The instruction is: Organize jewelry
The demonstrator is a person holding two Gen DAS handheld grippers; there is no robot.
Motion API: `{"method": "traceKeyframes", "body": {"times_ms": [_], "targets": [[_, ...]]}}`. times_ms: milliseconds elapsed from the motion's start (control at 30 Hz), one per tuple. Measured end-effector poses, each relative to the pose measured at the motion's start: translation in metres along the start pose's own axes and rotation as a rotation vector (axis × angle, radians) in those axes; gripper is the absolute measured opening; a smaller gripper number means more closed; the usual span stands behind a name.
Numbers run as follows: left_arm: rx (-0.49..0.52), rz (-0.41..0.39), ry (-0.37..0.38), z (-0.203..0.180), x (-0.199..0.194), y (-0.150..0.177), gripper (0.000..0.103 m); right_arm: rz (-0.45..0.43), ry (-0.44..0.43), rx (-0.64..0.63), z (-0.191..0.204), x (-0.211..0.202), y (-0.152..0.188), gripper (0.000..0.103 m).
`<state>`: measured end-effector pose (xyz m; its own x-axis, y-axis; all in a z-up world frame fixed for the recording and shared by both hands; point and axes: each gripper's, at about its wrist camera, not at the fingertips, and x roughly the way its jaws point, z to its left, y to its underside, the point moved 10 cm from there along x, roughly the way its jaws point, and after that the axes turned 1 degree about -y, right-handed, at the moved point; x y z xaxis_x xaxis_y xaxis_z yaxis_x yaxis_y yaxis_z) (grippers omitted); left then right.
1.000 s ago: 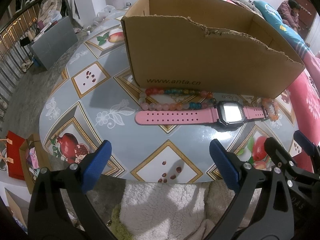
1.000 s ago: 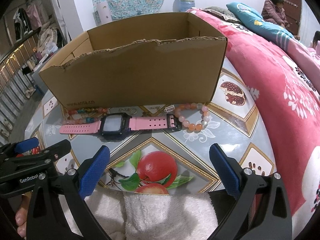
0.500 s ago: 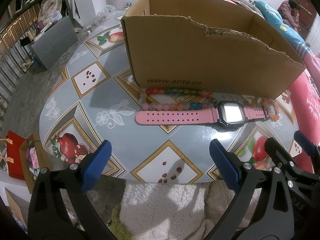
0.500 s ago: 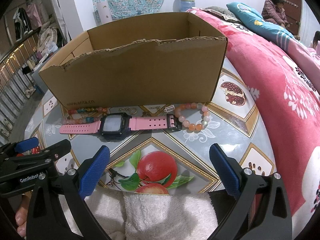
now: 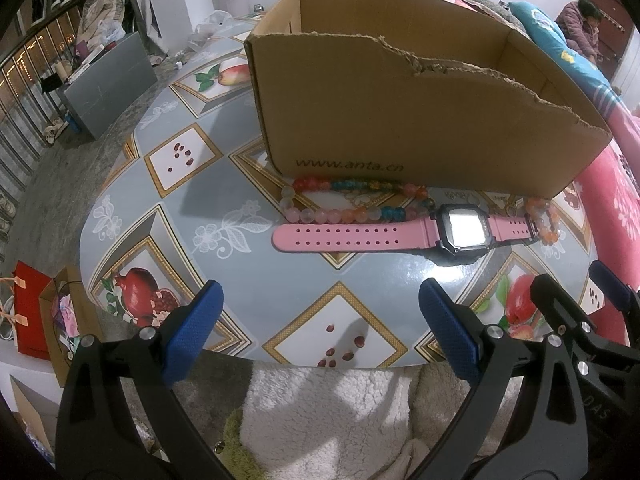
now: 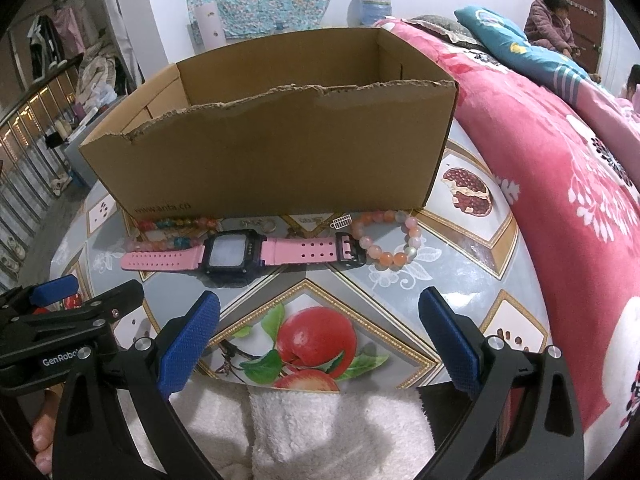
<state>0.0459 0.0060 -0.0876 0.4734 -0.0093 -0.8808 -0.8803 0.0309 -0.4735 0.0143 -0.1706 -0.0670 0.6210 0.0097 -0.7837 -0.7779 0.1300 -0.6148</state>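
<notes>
One cardboard box (image 5: 400,108) stands on the fruit-patterned round table (image 5: 168,216), open at the top, its near wall torn along the upper edge and printed with a web address low on the left. In front of that wall lie three pieces of jewelry in a row. One pink-strapped digital watch (image 5: 460,230) lies flat with its straps stretched out sideways and its square face up. Two beaded bracelets flank it: one long multicoloured beaded bracelet (image 5: 352,200) pressed into a narrow loop between the box wall and the watch's long strap, touching that strap, and one smaller pink-and-orange beaded bracelet (image 6: 386,240) lying as a round loop against the buckle end. A small white tag (image 6: 342,222) sits just beside this second bracelet, close to the box's base.

Two grippers are in view, both empty. In the left wrist view the left gripper (image 5: 320,330) is spread wide, its blue pads hanging over the near table edge at 6 o'clock from the watch strap, touching nothing. In the right wrist view the right gripper (image 6: 320,336) is likewise spread wide above the printed apple, at 6 o'clock from the watch buckle, clear of every item. A white fleecy cloth (image 6: 320,432) lies below both, off the table's near rim.
</notes>
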Motion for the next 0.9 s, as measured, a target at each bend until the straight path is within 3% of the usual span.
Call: {"method": "traceKeyframes", "body": {"times_ms": [900], "targets": [[0.009, -0.027, 0.000, 0.0044, -0.0047, 0.0006, 0.095, -0.009, 0.000, -0.002, -0.0022, -0.0014, -0.0038, 0.097]]}}
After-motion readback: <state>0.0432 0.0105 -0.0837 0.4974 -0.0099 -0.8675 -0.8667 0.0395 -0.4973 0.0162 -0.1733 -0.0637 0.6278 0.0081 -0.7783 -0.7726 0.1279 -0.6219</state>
